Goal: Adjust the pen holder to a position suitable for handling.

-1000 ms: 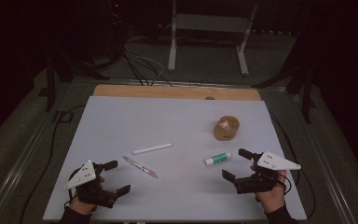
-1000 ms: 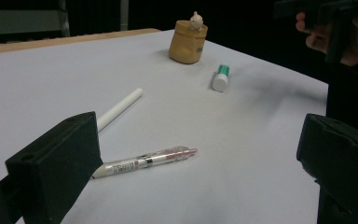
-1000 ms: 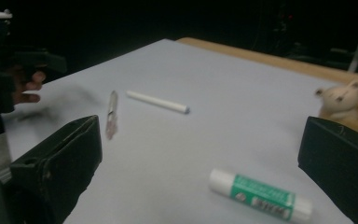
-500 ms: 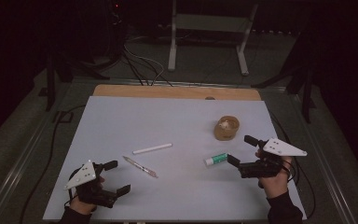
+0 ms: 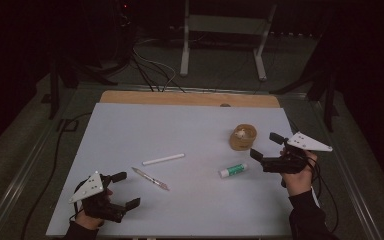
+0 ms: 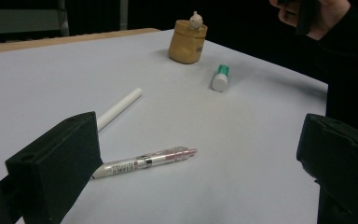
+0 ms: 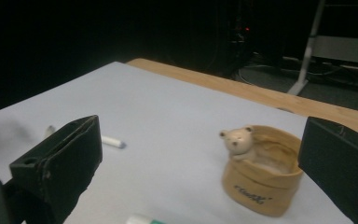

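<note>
We held the right gripper, jaws apart, near the desk's right edge, probably reaching for the glue stick.

A matt white sheet covers the wooden table; the pen looks glossy plastic.

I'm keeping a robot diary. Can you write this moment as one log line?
left gripper: open, near pen | right gripper: open, near glue stick, cup | nothing held
</note>
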Available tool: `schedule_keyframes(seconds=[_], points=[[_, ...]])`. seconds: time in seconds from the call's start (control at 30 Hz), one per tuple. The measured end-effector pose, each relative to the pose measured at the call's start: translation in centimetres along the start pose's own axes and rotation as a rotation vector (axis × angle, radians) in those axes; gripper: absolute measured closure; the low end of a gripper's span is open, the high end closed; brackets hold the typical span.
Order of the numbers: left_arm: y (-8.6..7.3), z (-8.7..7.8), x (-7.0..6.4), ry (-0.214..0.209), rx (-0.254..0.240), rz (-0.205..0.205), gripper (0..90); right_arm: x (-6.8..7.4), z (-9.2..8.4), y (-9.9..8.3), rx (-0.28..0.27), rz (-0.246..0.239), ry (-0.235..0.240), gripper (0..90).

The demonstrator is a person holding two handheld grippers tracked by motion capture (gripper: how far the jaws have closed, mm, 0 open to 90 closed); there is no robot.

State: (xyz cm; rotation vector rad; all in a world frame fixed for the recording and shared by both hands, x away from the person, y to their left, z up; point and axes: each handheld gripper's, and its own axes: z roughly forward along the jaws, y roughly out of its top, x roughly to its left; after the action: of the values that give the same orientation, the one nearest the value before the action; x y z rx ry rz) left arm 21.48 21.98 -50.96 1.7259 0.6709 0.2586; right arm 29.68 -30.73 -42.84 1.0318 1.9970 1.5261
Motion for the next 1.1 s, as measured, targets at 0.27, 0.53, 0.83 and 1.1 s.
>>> schedule_keyframes(seconds=[0.27, 0.53, 0.83, 1.1], points=[[0.0, 0.0, 0.0, 0.0, -0.001, -0.001, 0.3, -1.8, 1.2, -0.2, 0.018, 0.012, -0.06, 0.0], [0.0, 0.0, 0.0, 0.001, 0.001, 0.001, 0.3, -4.5, 2.4, -0.6, 0.038, 0.063, -0.103, 0.0], [0.0, 0.1, 0.0, -0.001, 0.002, 0.0, 0.4, -7.0, 3.8, -1.9, 0.104, 0.098, -0.178, 6.0], [0.0, 0.0, 0.0, -0.001, -0.001, -0.001, 0.3, -8.8, 4.8, -3.2, 0.175, 0.147, -0.263, 14.3]])
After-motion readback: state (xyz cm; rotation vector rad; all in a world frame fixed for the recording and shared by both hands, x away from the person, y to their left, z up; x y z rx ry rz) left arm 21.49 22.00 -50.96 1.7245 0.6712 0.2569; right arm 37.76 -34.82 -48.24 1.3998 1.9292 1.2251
